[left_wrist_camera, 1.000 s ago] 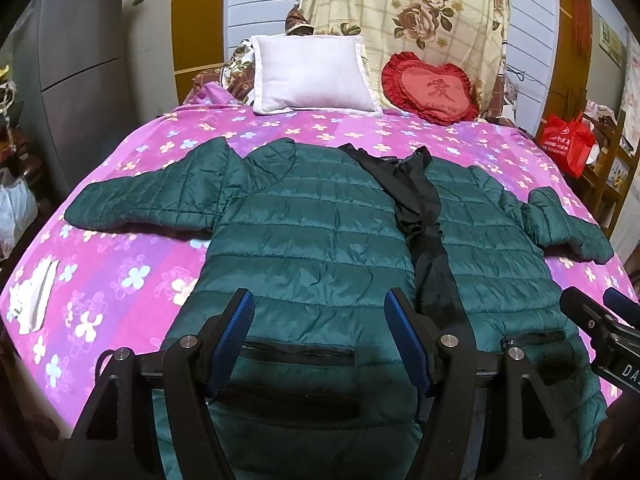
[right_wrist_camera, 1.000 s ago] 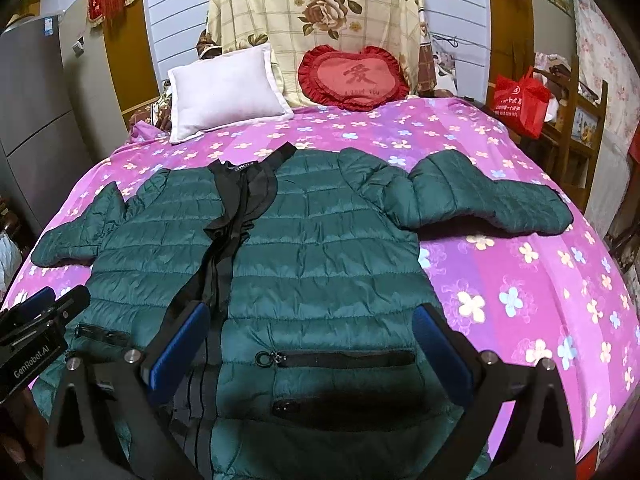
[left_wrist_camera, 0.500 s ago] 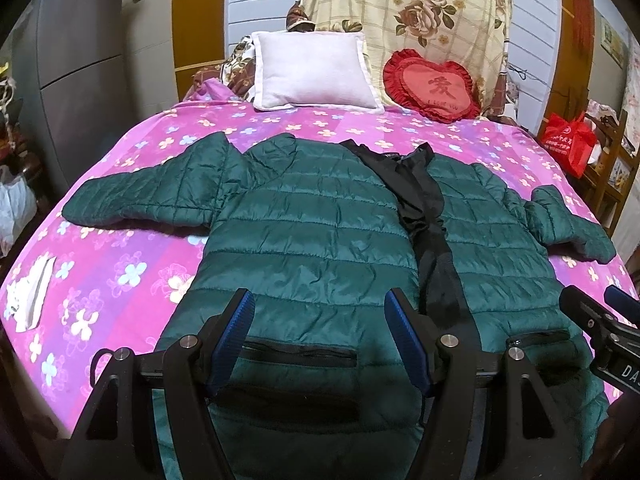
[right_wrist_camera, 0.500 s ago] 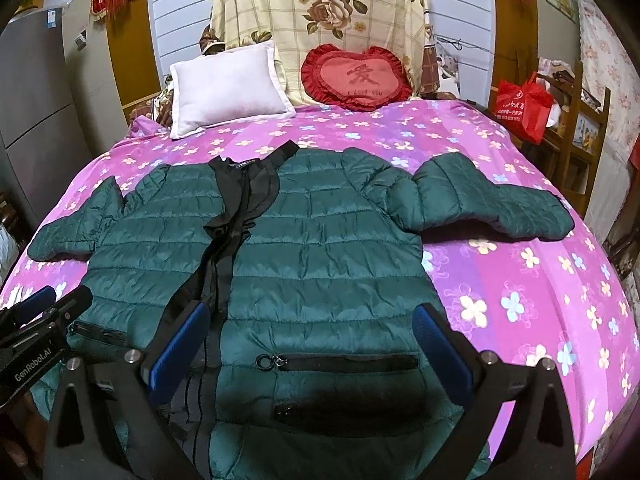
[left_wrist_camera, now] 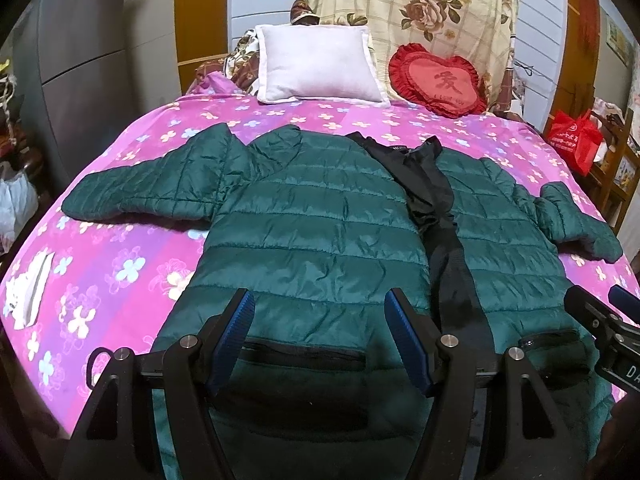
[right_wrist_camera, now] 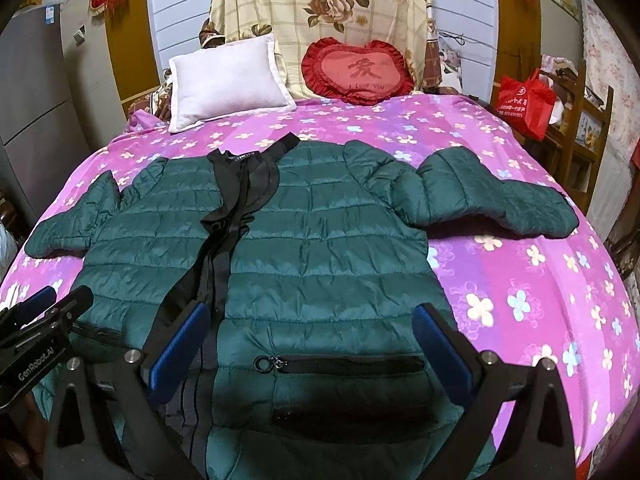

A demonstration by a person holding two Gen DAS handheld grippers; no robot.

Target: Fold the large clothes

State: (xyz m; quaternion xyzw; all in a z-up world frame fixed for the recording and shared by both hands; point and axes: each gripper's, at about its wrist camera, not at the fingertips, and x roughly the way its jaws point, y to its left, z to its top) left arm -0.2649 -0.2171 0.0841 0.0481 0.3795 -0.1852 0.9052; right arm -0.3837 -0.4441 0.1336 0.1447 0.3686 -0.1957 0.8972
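Green quilted jacket [left_wrist_camera: 320, 216] lies spread flat, front up, along the middle of the bed [left_wrist_camera: 132, 264], sleeves out toward both side edges, hem at the near edge. You hold both tools tilted down over that hem — your left gripper [left_wrist_camera: 320, 308] and right gripper [right_wrist_camera: 312, 320] side by side, each with jaws apart, gripping nothing, blue pads [right_wrist_camera: 180, 348] clear of the fabric.

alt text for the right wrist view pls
A dark green puffer jacket lies flat, front up, sleeves spread, on a pink flowered bedspread. The open right gripper hovers over its hem; a white pillow and red heart cushion sit beyond.
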